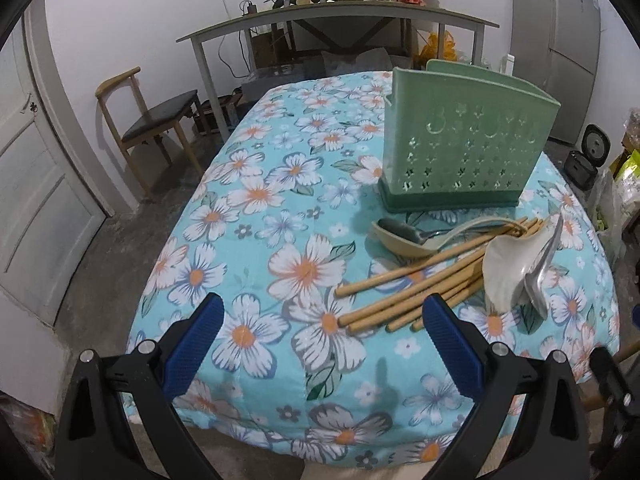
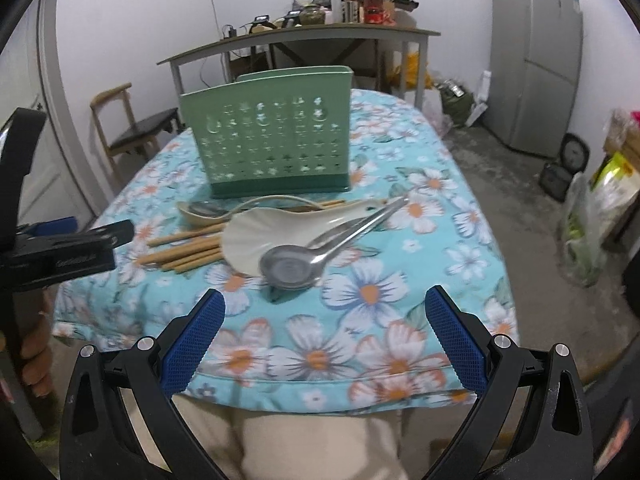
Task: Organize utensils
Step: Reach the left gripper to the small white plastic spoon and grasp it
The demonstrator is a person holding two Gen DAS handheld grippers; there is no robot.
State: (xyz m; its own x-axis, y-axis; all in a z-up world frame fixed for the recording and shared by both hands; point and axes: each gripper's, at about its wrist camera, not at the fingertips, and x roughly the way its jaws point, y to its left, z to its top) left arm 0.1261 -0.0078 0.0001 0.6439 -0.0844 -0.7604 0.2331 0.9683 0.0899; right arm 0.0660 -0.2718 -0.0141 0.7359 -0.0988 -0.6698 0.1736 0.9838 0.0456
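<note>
A green perforated utensil holder point(image 1: 464, 148) point(image 2: 272, 140) stands upright on the floral tablecloth point(image 1: 280, 264). In front of it lies a pile: several wooden chopsticks point(image 1: 412, 288) point(image 2: 184, 250), a large white ladle point(image 1: 504, 272) point(image 2: 256, 240), a steel spoon point(image 1: 538, 280) point(image 2: 292, 266) resting on the ladle, and a beige spoon with a small steel spoon in it point(image 1: 400, 232) point(image 2: 204, 210). My left gripper point(image 1: 320, 312) is open and empty, near the chopstick ends. My right gripper point(image 2: 324, 308) is open and empty, just short of the steel spoon.
A wooden chair point(image 1: 152, 120) stands left of the table. A grey side table point(image 1: 340, 20) with bottles and clutter is behind. A fridge point(image 2: 536, 56) stands at the right. Bags point(image 2: 592, 208) lie on the floor at right. The left gripper's body point(image 2: 60, 248) shows at the right view's left edge.
</note>
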